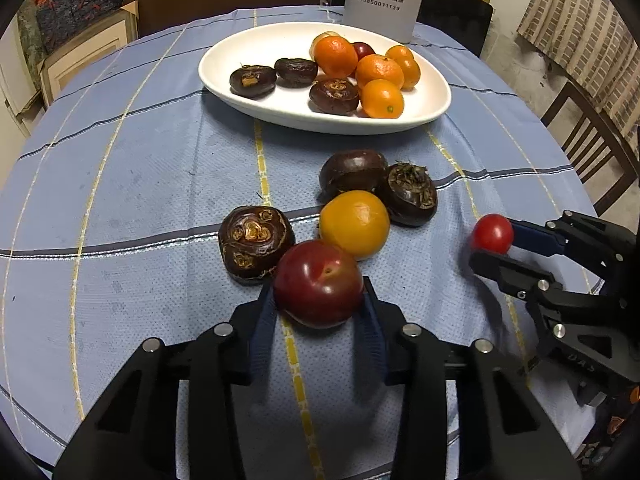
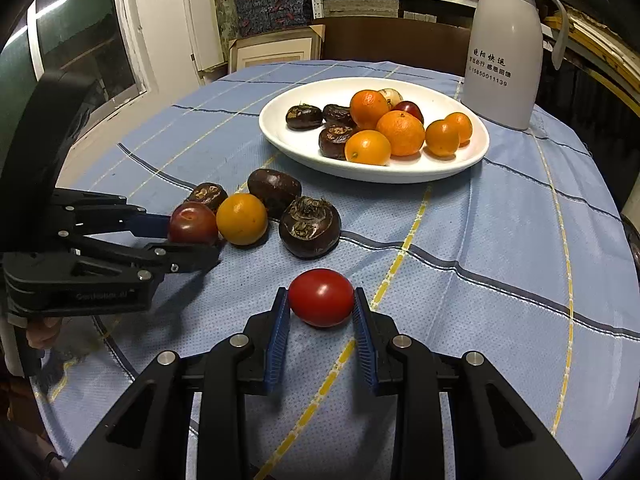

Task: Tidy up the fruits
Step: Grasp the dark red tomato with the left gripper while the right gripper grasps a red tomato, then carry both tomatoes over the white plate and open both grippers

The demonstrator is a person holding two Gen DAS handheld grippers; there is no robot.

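Observation:
My left gripper (image 1: pixel 319 298) is shut on a dark red plum (image 1: pixel 318 283) low over the blue cloth; it shows in the right wrist view too (image 2: pixel 193 224). My right gripper (image 2: pixel 321 307) is shut on a small red tomato (image 2: pixel 321 297), also seen in the left wrist view (image 1: pixel 492 233). Loose on the cloth lie a yellow-orange citrus (image 1: pixel 355 223) and three dark water chestnuts (image 1: pixel 256 242) (image 1: pixel 352 171) (image 1: pixel 412 194). A white oval plate (image 1: pixel 256 46) at the back holds oranges (image 1: pixel 378 71), water chestnuts and a plum.
A white thermos jug (image 2: pixel 506 52) stands behind the plate at the right. The round table has a blue checked cloth (image 1: pixel 140 184). A wooden chair (image 1: pixel 592 140) stands off the right edge. Boxes and shelves line the back.

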